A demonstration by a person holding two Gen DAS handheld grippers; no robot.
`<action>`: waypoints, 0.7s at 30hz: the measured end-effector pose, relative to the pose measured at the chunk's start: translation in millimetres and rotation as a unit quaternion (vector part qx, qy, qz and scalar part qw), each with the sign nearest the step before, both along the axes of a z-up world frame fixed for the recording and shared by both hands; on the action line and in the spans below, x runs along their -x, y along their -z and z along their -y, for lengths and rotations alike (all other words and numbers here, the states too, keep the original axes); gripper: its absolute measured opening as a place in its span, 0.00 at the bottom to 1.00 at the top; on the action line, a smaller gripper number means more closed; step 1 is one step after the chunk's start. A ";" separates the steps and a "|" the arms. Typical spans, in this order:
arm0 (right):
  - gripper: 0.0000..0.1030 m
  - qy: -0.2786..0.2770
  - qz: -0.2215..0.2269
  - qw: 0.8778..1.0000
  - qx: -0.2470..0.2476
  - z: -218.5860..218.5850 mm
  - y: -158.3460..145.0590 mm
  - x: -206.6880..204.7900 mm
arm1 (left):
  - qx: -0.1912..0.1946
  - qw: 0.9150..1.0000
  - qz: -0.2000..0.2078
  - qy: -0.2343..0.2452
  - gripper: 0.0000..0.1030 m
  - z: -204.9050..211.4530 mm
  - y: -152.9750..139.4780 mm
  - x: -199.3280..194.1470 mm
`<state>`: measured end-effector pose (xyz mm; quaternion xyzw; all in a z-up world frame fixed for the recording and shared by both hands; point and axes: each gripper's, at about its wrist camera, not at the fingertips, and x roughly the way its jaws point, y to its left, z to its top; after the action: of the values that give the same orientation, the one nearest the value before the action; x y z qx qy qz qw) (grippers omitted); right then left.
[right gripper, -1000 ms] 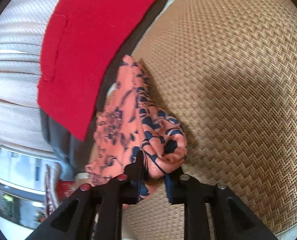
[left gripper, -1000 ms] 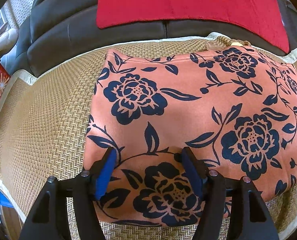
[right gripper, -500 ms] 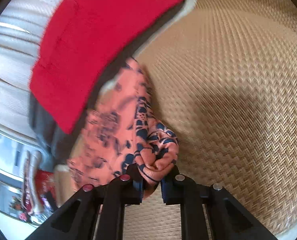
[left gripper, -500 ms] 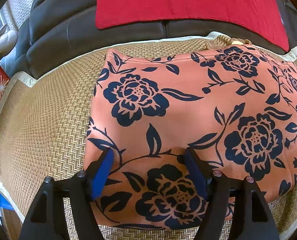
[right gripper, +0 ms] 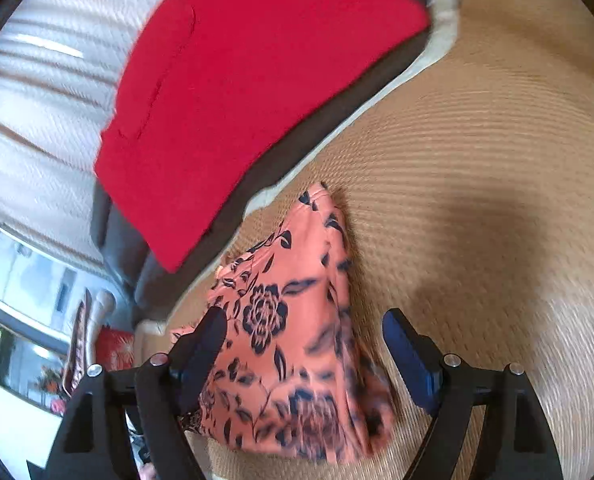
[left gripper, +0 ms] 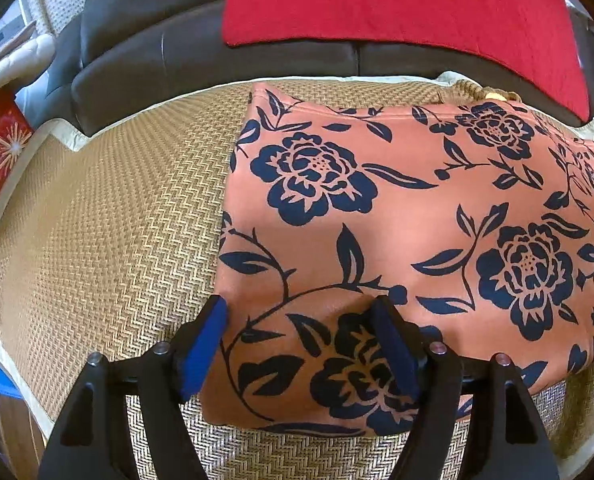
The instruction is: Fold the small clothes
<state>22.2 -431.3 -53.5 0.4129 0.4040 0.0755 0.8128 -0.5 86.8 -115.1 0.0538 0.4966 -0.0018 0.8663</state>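
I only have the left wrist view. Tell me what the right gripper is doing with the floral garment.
Observer: The right gripper has just opened; its jaws stand wide apart and the floral garment lies loose below them, not pinched.
Operator: Report what sits beyond that gripper.
Observer: The garment's end narrows to a point on the woven mat, short of the mat's pale border.
Operator: Confirm whether anything lies past that edge.
Observer: A red cloth is draped over the dark cushion behind the mat, apart from the garment.
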 end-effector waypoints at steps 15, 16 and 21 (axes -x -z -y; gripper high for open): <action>0.32 -0.027 -0.104 0.979 0.173 -35.2 1.6 -78.7 | 0.032 0.999 -0.010 -0.014 0.82 -14.8 4.3 -1.3; 0.32 -0.020 -0.091 0.980 0.177 -35.7 -8.5 -69.4 | 0.033 0.999 -0.010 -0.016 0.82 -18.9 2.5 -1.4; 0.87 -0.063 0.011 0.990 0.127 -85.7 -43.7 -28.8 | 0.088 0.996 0.014 -0.032 0.82 -45.6 -28.1 -4.7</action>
<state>51.0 -345.7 -9.8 0.2788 0.4264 0.0795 0.8568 4.2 132.4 -87.0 -0.0383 0.4837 -0.0166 0.8742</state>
